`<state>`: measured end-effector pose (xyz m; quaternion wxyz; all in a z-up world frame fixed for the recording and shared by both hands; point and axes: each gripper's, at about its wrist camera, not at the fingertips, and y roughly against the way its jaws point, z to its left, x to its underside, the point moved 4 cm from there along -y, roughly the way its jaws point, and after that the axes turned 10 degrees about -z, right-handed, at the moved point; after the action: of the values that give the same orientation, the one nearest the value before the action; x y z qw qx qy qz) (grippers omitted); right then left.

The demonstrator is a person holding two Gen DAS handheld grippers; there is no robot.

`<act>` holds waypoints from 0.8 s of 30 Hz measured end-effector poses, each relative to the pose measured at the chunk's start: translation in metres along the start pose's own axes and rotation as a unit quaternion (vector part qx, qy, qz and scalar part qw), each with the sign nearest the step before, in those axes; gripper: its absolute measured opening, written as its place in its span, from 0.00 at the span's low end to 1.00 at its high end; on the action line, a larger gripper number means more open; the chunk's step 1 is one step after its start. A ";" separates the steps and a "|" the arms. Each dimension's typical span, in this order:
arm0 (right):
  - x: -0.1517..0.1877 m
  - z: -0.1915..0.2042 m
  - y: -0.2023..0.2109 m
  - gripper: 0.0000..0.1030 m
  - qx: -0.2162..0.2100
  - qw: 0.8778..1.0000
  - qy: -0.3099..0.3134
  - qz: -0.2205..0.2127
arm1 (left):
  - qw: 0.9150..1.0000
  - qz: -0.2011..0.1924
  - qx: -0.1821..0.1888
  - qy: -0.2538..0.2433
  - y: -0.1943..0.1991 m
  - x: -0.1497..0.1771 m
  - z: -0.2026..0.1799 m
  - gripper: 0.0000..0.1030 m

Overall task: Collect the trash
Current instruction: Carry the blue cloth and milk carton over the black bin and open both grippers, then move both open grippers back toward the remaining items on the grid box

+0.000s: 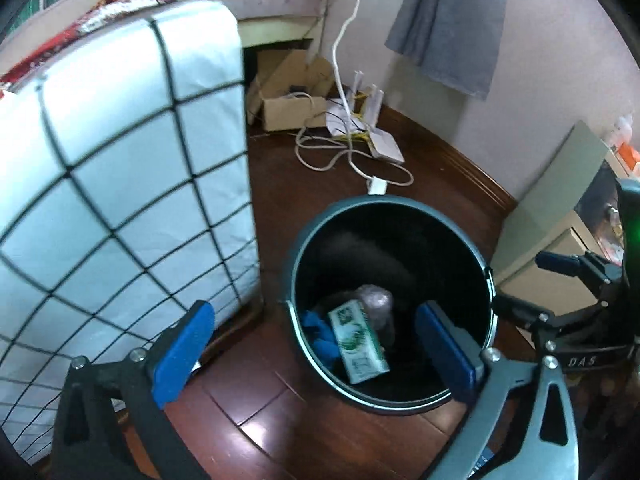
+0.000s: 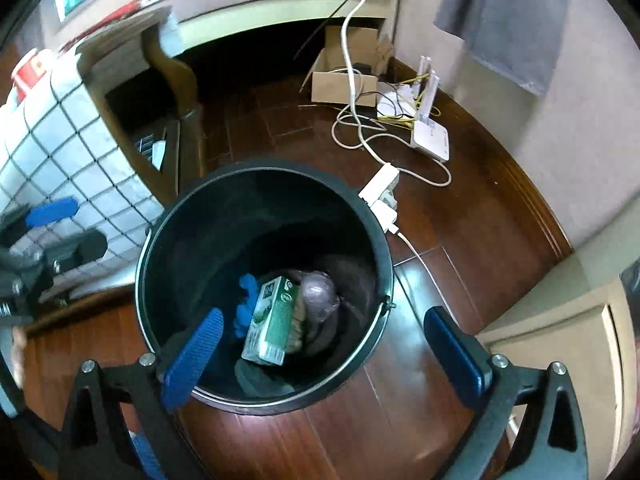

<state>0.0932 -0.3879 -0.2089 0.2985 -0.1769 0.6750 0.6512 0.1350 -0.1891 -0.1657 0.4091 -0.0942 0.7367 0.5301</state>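
A black round bin (image 1: 384, 200) (image 2: 260, 169) stands on the dark wood floor. Inside it lie a green-and-white carton (image 1: 358, 344) (image 2: 272, 320), a crumpled blue item (image 1: 320, 330) (image 2: 245, 304) and a clear plastic wad (image 1: 376, 304) (image 2: 320, 292). My left gripper (image 1: 315, 309) hangs over the bin's near left rim, open, with nothing between its blue pads. Over the bin's near right side, my right gripper (image 2: 324, 314) is just as wide open and empty. The carton lies far below both.
A bed with a white checked sheet (image 1: 120, 160) stands close on the bin's left. Behind the bin lie a cardboard box (image 1: 292, 108), a white router with cables (image 2: 430, 136) and a power strip (image 2: 380, 192). A beige cabinet (image 2: 560, 340) stands on the right.
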 end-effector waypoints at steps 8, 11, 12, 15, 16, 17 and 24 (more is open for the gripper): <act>-0.007 0.011 0.014 0.99 0.005 1.000 -0.006 -0.020 | 0.999 -0.023 -0.022 0.010 0.022 -0.005 0.017 0.99; -0.010 0.015 0.019 0.99 0.004 1.000 -0.006 -0.024 | 0.999 -0.026 -0.027 0.012 0.027 -0.006 0.020 0.99; -0.010 0.017 0.021 0.99 0.005 1.000 -0.006 -0.026 | 0.999 -0.027 -0.027 0.012 0.028 -0.006 0.019 0.99; -0.012 0.020 0.028 0.99 0.003 0.999 -0.005 -0.033 | 0.999 -0.033 -0.032 0.013 0.035 -0.006 0.021 0.99; -0.013 0.022 0.031 0.99 0.004 0.999 -0.004 -0.036 | 0.999 -0.034 -0.032 0.014 0.037 -0.007 0.021 0.99; -0.013 0.024 0.034 0.99 0.003 0.999 -0.004 -0.038 | 0.999 -0.037 -0.036 0.014 0.040 -0.007 0.023 0.99; -0.019 0.037 0.050 0.99 -0.001 0.999 0.005 -0.049 | 0.997 -0.050 -0.046 0.023 0.058 -0.008 0.031 0.99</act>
<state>0.0828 -0.3497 -0.1569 0.3266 -0.2135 0.6663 0.6355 0.1227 -0.1403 -0.1220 0.4133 -0.1612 0.7154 0.5399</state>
